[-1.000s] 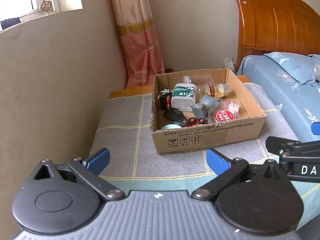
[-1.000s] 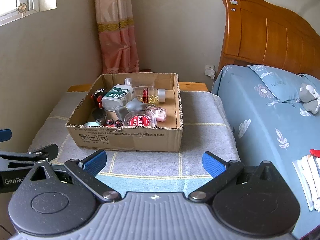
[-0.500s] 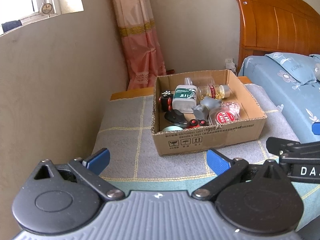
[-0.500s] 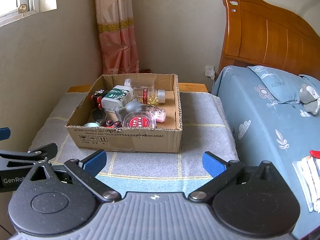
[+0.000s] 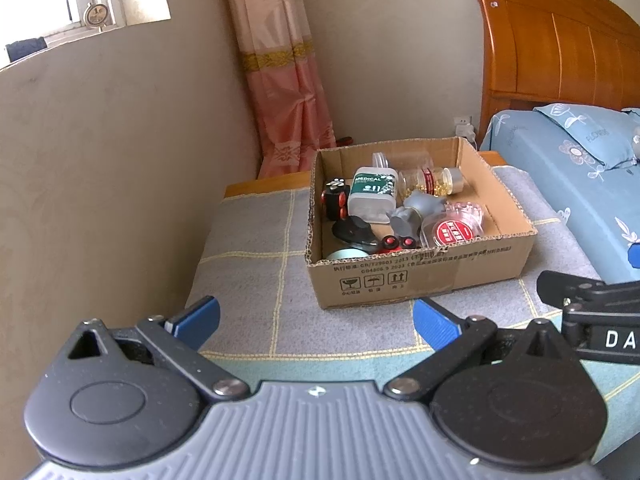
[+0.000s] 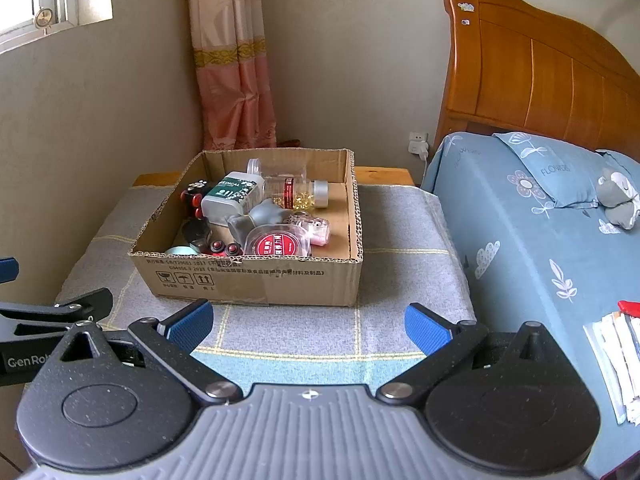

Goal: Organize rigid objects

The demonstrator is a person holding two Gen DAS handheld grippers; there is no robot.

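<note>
Grey checked cloth [image 5: 256, 240] covers the low table [image 6: 384, 174] wedged between a beige wall and a bed [image 6: 532, 240] with a wooden headboard [image 6: 540, 76].

Nearest the lens, the left gripper [image 5: 316, 318] hangs over the table's front edge with its blue-padded fingers [image 5: 198, 316] spread wide and nothing between them. The right gripper [image 6: 306, 322] is beside it, likewise spread and empty; each one's black linkage shows at the edge of the other's view.

Just beyond both sits an open cardboard box [image 6: 256, 276] on the cloth, printed handling symbols on its near wall. Its contents crowd the left and middle, while the right part of the floor is bare cardboard. Against the near wall lie a round clear case with a red label [image 6: 276, 245], a pale teal rounded item [image 5: 346, 255] and a piece with two red buttons [image 6: 224, 248]. Behind these are a black oval object [image 5: 354, 232], a grey moulded figure [image 6: 260, 216] and a pinkish clear item [image 6: 312, 226]. Further back, a white "MEDICAL" bottle [image 5: 370, 196] lies on its side beside a black-and-red toy [image 5: 334, 200], and a clear jar of yellow capsules [image 6: 298, 194] lies with its silver cap pointing right. A clear plastic container [image 5: 400, 160] rests against the far wall.

A pink curtain [image 5: 280, 80] hangs in the corner behind the box.
</note>
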